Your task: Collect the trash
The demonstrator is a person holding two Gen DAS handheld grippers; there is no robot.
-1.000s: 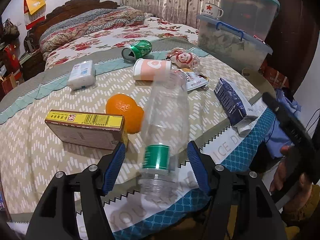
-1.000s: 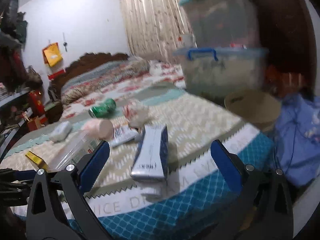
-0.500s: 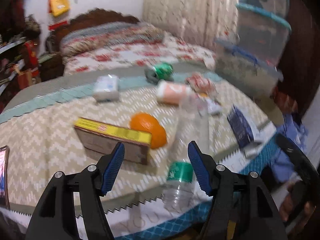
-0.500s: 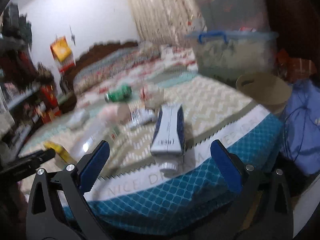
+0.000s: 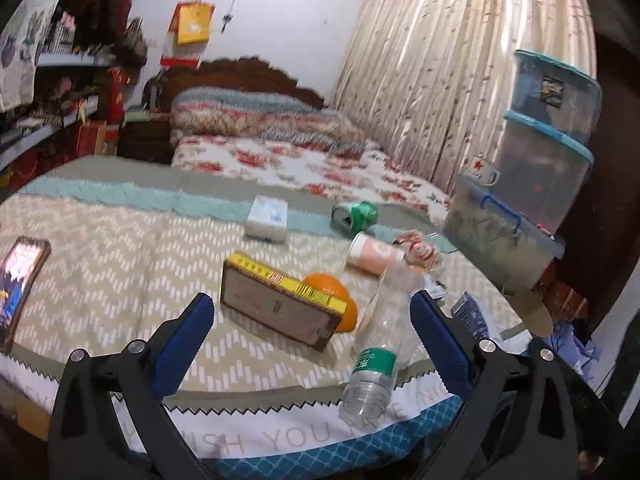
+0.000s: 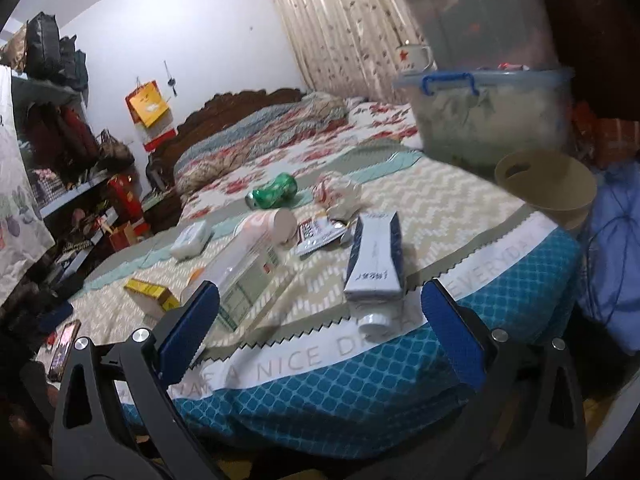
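Both tools stand with their jaws wide apart and hold nothing: the left tool [image 5: 306, 338] hangs above the bed [image 5: 120, 248] edge, and the right tool [image 6: 320, 320] faces the blue milk carton [image 6: 374, 256]. The trash lies scattered on the cover — the clear plastic bottle [image 5: 380, 344] at the near edge beside the orange [image 5: 332, 300], the green can [image 5: 356, 216] and paper cup [image 5: 372, 254] farther back. To do this step well, I judge the left tool should come down across the bottle's middle, near its green label, and close gently — the thin wall may slip or crush — and then carry it toward the tan bin [image 6: 548, 184], which stands at the bed's right corner.
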